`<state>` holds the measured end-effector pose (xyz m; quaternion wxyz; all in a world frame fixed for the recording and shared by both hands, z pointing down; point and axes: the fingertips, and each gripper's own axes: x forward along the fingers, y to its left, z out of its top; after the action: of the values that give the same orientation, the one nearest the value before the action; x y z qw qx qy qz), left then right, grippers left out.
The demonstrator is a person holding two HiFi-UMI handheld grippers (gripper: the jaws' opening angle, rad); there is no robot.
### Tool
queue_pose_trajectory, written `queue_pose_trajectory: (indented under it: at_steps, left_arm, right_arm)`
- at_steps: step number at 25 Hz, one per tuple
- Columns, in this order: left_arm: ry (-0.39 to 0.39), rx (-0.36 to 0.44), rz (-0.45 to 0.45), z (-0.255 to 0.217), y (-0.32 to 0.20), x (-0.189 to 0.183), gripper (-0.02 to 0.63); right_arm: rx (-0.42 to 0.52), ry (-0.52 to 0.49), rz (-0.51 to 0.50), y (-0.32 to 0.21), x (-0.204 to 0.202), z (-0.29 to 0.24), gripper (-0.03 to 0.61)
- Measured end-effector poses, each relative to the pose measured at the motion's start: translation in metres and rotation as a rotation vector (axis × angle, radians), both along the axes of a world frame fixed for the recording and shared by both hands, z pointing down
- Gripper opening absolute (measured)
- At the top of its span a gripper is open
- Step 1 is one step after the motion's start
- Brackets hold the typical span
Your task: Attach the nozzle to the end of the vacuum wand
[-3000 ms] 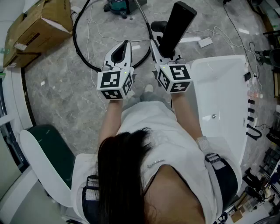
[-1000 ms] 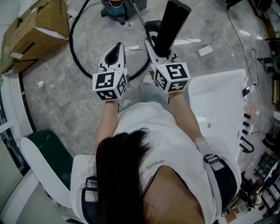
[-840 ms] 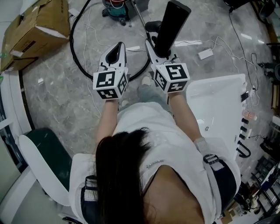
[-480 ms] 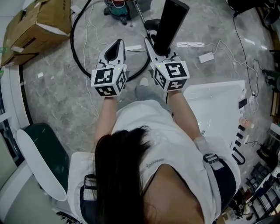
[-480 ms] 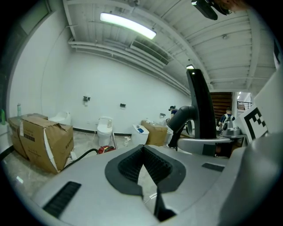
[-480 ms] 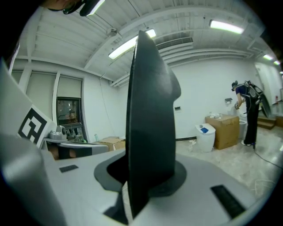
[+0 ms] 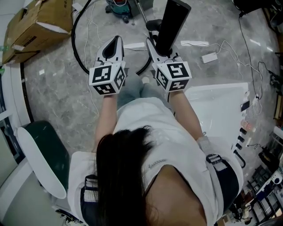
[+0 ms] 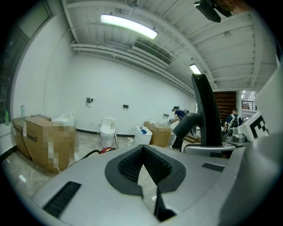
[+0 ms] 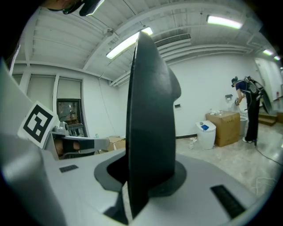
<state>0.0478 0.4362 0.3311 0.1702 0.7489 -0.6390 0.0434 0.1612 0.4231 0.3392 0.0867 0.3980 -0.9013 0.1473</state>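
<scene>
Standing just left of the white table [image 7: 221, 103], both arms held out over the grey marble floor [image 7: 57, 88].

Clamped in the right gripper [image 7: 155, 46]: the black nozzle [image 7: 172, 22], gripped near its lower end and rising well above the jaws, leaning slightly toward the table side. Same grip plain in the right gripper view, with the jaws part-way apart and pressed against either flank of the nozzle [image 9: 148, 110].

On the side away from the table, close beside the right gripper but not touching it: the left gripper [image 7: 116, 40], closed completely, ribbed pads [image 8: 155, 167] met with nothing between them.

Ahead of both grippers and well beyond the table's far edge: a teal vacuum body [image 7: 118, 6], a black hose [image 7: 73, 37] looping over the floor, and a thin pale tube [image 7: 142, 12] slanting down toward the nozzle's base. Probably the vacuum wand, though too thin and too far hidden behind the nozzle to be sure. Nozzle not yet fitted to it.

Just past the table's far edge: a small white adapter [image 7: 208, 58] on a cable. Farthest from the table, at the far left: an open cardboard box [image 7: 37, 20]. Behind, also left of the table: a green chair [image 7: 48, 145].
</scene>
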Motion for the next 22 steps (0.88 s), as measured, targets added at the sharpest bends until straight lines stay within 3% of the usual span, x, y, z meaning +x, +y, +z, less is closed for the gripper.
queue_pose_trajectory:
  at_steps: [15,22]
  left_arm:
    - [0.007,0.026,-0.005,0.0,-0.039,0.0,0.002]
    - [-0.01,0.032,0.008,0.005,-0.073,-0.02,0.002]
  right_arm:
    - [0.021,-0.017,0.003,-0.039,0.007,0.003,0.097]
    - [0.038,-0.002,0.005,-0.076,-0.014,0.003,0.097]
